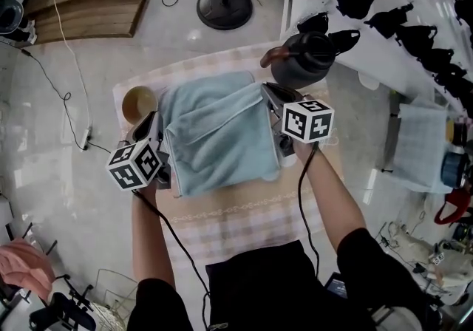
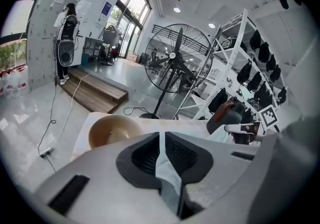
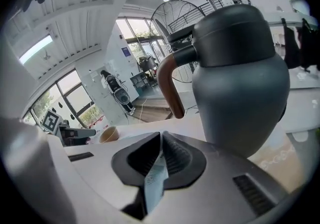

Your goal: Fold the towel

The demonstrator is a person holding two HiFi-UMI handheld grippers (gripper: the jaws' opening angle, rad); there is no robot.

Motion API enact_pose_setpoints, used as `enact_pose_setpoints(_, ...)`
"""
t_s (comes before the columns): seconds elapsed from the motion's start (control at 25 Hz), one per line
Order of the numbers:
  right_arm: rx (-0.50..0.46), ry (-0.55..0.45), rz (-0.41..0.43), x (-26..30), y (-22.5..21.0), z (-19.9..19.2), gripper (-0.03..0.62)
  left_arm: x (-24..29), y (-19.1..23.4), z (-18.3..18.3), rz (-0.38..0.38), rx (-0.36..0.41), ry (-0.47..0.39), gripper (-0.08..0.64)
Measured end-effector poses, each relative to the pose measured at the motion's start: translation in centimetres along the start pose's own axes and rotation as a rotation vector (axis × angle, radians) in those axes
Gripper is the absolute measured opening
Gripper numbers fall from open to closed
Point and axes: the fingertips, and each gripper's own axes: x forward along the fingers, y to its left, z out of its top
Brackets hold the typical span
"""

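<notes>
A standing fan is resting on the glossy pale floor, a wooden platform lying to its left, a white rack standing to its right, windows glowing behind.

The person is wearing a black top with short sleeves. The left tool and the right tool are showing pale grey shells with dark, ribbed pads set in black surrounds. Each tool is carrying a white cube printed with black square markers. A thin black cable is trailing from each tool toward six o'clock, along the forearm.
</notes>
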Motion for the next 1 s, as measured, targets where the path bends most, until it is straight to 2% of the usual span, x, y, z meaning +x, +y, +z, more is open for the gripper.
enact_pose_setpoints(0.16, 0.022, 0.008, -0.014, 0.1, -0.5, -0.5, 0.014, -1.3, 0.0, -1.8, -0.001, 0.007, 0.035, 0.037)
enact_pose_setpoints(0.28, 0.029, 0.010, -0.018, -0.2, -0.5, -0.7, 0.014, -1.8, -0.7, -4.7, -0.044, -0.033, 0.098, 0.043)
enact_pose_setpoints(0.4, 0.024, 0.016, -0.018, -0.2, -0.4, -0.9, 0.015, -1.5, -2.1, -7.9, -0.098, -0.057, 0.185, 0.109)
enact_pose_setpoints(0.52, 0.009, 0.021, -0.016, -0.1, -0.3, -0.8, 0.014, -0.9, -2.6, -9.5, -0.088, -0.053, 0.229, 0.141)
enact_pose_setpoints(0.64, -0.009, 0.025, -0.015, -0.1, -0.3, -0.9, 0.015, -0.1, -2.4, -10.2, -0.067, -0.085, 0.244, 0.146)
enact_pose_setpoints(0.76, -0.019, 0.035, -0.019, -0.1, -0.4, -1.3, 0.015, 0.6, -2.7, -11.0, -0.082, -0.112, 0.277, 0.140)
enact_pose_setpoints(0.8, -0.020, 0.037, -0.020, 0.0, -0.5, -1.4, 0.015, 0.7, -2.9, -10.9, -0.093, -0.122, 0.275, 0.105)
enact_pose_setpoints(0.84, -0.020, 0.039, -0.019, 0.0, -0.6, -1.4, 0.015, 0.7, -3.0, -10.5, -0.102, -0.138, 0.258, 0.018)
enact_pose_setpoints(1.0, -0.015, 0.038, -0.021, 0.1, -1.2, -1.1, 0.015, 1.0, -2.3, -7.0, -0.098, -0.203, 0.128, 0.015)
